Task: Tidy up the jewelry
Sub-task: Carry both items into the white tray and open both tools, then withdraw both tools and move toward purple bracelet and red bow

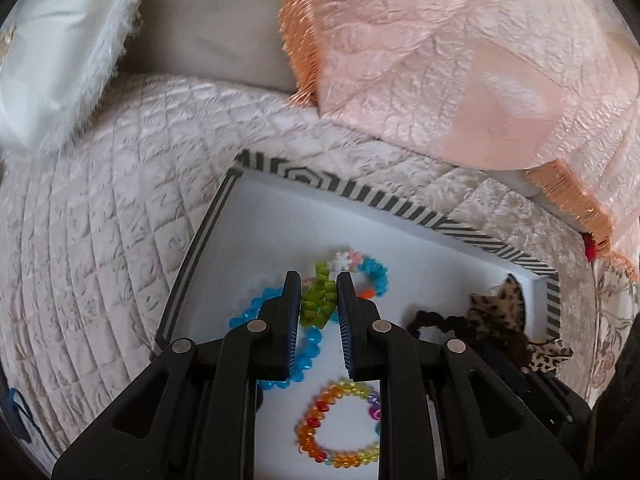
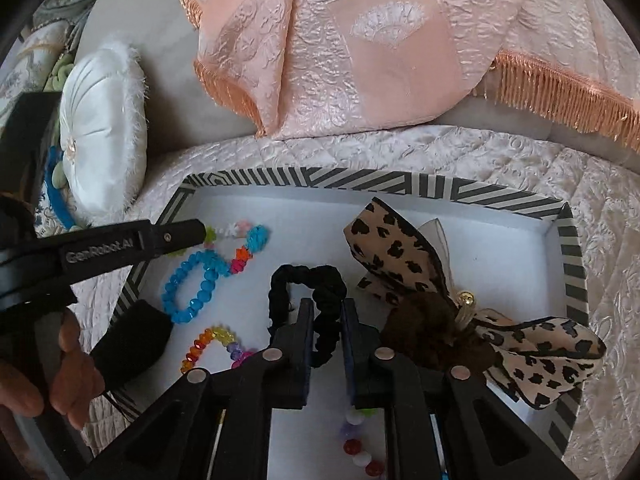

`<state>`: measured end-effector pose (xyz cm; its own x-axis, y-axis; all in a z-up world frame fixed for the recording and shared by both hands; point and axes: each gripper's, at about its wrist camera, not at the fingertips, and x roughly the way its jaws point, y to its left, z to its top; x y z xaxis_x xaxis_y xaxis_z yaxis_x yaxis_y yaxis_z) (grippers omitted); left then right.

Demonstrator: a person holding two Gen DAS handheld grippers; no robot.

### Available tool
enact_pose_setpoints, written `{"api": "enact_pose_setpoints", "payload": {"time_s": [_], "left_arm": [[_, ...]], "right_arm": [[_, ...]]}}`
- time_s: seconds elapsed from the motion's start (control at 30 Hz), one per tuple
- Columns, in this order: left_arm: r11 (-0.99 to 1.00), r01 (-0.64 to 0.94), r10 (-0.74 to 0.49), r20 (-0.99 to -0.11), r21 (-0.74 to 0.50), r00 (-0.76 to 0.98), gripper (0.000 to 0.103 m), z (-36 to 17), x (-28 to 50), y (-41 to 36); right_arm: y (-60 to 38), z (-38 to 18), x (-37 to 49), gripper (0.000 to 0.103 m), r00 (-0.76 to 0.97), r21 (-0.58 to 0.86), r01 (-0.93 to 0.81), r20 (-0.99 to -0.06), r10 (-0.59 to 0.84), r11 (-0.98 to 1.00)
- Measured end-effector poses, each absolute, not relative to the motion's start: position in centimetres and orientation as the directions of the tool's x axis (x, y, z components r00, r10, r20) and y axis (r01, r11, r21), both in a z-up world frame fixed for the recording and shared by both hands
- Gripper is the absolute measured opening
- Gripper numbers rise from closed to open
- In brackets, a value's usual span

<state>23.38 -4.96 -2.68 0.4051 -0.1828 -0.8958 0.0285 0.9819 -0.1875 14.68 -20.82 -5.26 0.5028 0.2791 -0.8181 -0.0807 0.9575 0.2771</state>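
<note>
Inside striped box [image 2: 572, 264] — one black scrunchie [image 2: 308, 280], between right gripper [image 2: 327, 308] jaws, apart; left gripper [image 1: 319, 280], parted, straddles one green bracelet [image 1: 318, 300].

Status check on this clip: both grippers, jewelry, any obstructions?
Left gripper open over green bracelet. Right gripper open around black scrunchie. Leopard bow crowds right side of tray.
</note>
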Motion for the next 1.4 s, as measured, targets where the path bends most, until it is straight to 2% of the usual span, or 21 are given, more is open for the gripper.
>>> {"api": "enact_pose_setpoints", "payload": {"time_s": [0.07,0.13,0.6,1.03,1.4], "left_arm": [[0.982,0.025,-0.183,-0.896,-0.19,0.404,0.024,-2.7,23.4,-4.7],[0.981,0.022,-0.185,-0.895,-0.193,0.407,0.044,-2.6,23.3,-4.6],[0.99,0.044,-0.14,-0.876,-0.135,0.462,0.045,-0.4,18.4,-4.3],[0.993,0.091,-0.112,-0.83,-0.073,0.547,0.045,1.8,9.3,-4.9],[0.992,0.104,-0.121,-0.815,-0.075,0.566,0.045,2.6,3.3,-5.7]], "right_arm": [[-20.8,-5.0,14.4,0.037,0.509,0.283,-0.085,-0.812,0.286,0.955],[-20.6,-4.6,14.1,0.037,0.511,0.272,-0.093,-0.813,0.28,0.958],[-19.8,-2.2,9.4,0.037,0.562,0.217,-0.129,-0.788,0.252,0.968],[-19.8,-0.3,2.2,0.038,0.617,0.131,-0.104,-0.769,0.167,0.986],[-20.8,0.5,-3.1,0.039,0.642,0.148,-0.065,-0.751,0.155,0.987]]}}
